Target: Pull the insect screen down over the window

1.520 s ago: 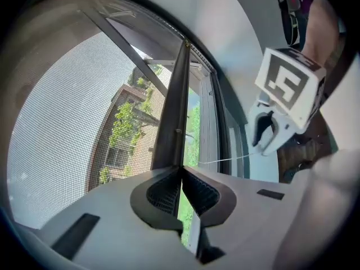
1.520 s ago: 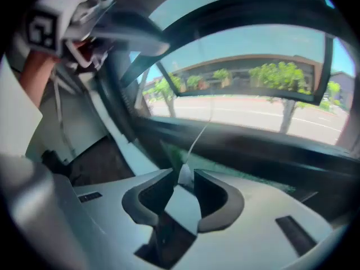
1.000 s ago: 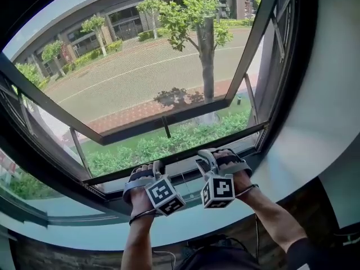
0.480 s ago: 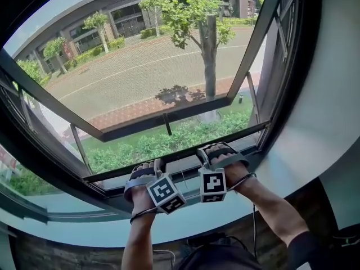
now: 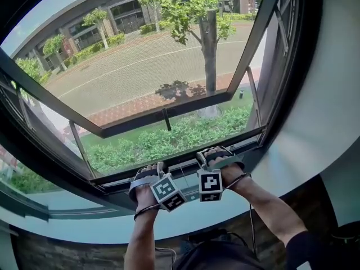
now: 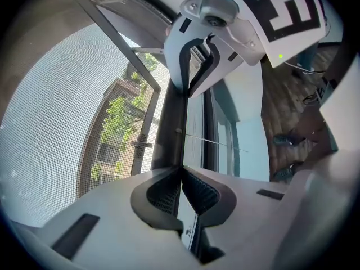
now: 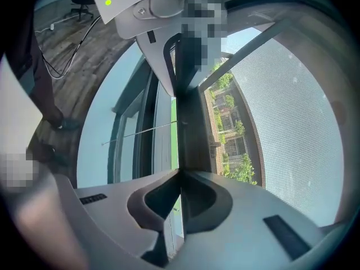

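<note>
Insect screen of fine grey mesh (image 5: 140,66) was stretched over pretty much the whole window opening, and you could see the weave clearly off to the side in both gripper views. Its dark metal bottom bar (image 5: 181,163) sat way down low, just above the dark lower rail of the window frame (image 5: 112,191). Couldn't tell if it was actually touching the rail or not.

Both tools were on that bar, side by side near the middle of it. The left gripper (image 5: 159,166) was clenched tight on the bar's thin edge, ribbed black pads pinching it from both sides. The right gripper (image 5: 203,155) was the same deal: jaws squeezed together on the bar's edge, nothing else in between. Each gripper view showed the other tool further along the same bar.

Outside, through the mesh, a dark-framed glass sash (image 5: 169,114) was swung outward, with a grey road (image 5: 112,86), a leafy green tree (image 5: 205,16) and a green hedge (image 5: 169,139) below it. A pale blue-green sill (image 5: 84,226) ran under the frame, with wooden flooring (image 5: 270,246) beneath that.
</note>
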Demonstrator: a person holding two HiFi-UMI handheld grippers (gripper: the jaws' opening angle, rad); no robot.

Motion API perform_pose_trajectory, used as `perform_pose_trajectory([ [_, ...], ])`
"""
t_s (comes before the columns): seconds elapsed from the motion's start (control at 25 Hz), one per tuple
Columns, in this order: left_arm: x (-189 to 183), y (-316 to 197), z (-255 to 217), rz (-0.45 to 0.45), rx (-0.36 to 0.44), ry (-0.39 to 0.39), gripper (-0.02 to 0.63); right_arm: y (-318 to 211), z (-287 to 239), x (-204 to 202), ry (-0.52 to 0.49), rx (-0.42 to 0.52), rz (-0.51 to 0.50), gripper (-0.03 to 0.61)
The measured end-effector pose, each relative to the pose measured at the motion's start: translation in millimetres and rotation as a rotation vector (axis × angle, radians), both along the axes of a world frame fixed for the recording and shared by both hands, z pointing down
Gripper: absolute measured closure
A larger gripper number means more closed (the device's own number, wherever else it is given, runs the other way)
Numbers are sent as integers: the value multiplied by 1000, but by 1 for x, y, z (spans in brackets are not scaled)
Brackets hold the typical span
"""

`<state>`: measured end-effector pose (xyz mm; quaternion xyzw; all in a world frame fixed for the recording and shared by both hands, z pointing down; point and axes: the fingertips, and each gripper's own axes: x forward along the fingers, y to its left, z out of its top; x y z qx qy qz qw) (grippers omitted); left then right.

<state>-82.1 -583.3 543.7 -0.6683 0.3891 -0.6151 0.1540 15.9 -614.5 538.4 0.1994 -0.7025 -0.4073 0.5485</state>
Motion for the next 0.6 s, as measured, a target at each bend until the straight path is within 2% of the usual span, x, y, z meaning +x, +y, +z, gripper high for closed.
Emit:
perform_pose_trajectory([
  [0.6, 0, 0, 19, -4, -25, -3, 592, -1, 20, -1, 61, -15, -20, 557],
])
